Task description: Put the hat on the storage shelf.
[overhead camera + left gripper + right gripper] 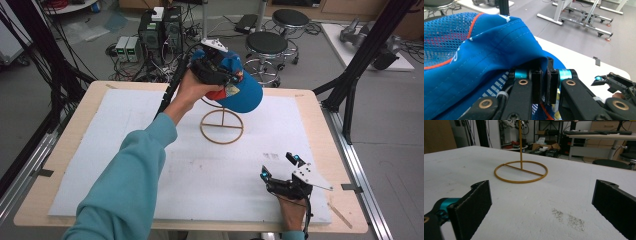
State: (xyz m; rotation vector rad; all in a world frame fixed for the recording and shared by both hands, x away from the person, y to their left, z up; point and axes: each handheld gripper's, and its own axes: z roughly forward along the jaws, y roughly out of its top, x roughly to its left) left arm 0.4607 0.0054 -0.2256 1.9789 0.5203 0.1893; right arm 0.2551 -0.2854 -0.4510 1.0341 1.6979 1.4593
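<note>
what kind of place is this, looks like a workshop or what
Most likely a robotics or data-collection lab. Black frame rails surround the table, computer towers sit in tangled cables on the floor, and round stools stand behind. A person works handheld grippers on a blue cap.

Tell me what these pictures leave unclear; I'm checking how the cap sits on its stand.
- Top of the stand: high view, hidden by the blue cap and left gripper.
- Stand's upright: right gripper view, cut off by the top edge.
- Whether the cap rests on the stand: left gripper view, fabric blocks it.
- Cap's patch: high view, too small.
</note>
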